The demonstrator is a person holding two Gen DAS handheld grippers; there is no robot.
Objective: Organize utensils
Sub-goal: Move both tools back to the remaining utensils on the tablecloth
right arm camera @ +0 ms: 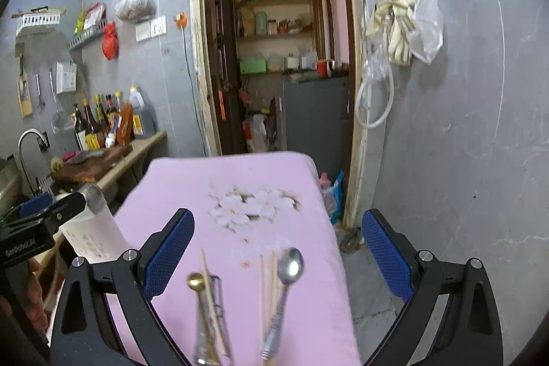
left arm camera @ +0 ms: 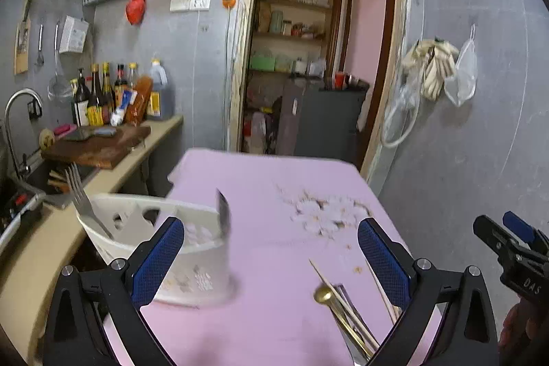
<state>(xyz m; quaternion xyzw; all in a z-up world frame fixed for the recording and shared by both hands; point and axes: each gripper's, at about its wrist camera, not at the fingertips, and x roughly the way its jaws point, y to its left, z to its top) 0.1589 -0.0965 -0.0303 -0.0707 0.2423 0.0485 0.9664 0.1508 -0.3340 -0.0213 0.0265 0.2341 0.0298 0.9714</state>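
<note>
- Both grippers hang above a pink surface in a small grey-walled kitchen, each with its jaws spread wide and nothing between them; the left gripper faces a white holder, the right gripper faces the loose utensils
- The holder stands upright at the surface's left edge, beside the sink counter, judged to be the place where the utensils are meant to go: a fork already leans in it with tines up, and a knife stands in it, blade up
- The holder is pale plastic with cut-out holes in its wall and at least two compartments; which one the knife sits in cannot be told through the blur
- Still loose on the near part of the surface, laid roughly lengthwise: a gold spoon lying over a metal piece too blurred to name, a silver spoon with its bowl facing up, and pale chopsticks just beside it, with one more stick crossing the gold spoon
- The wide jaws suit a pick-up not yet begun; the thin, flat-lying pieces look awkward to pinch off the soft cloth
- A patch of white scraps lies farther along the surface, well apart from the utensils
</note>
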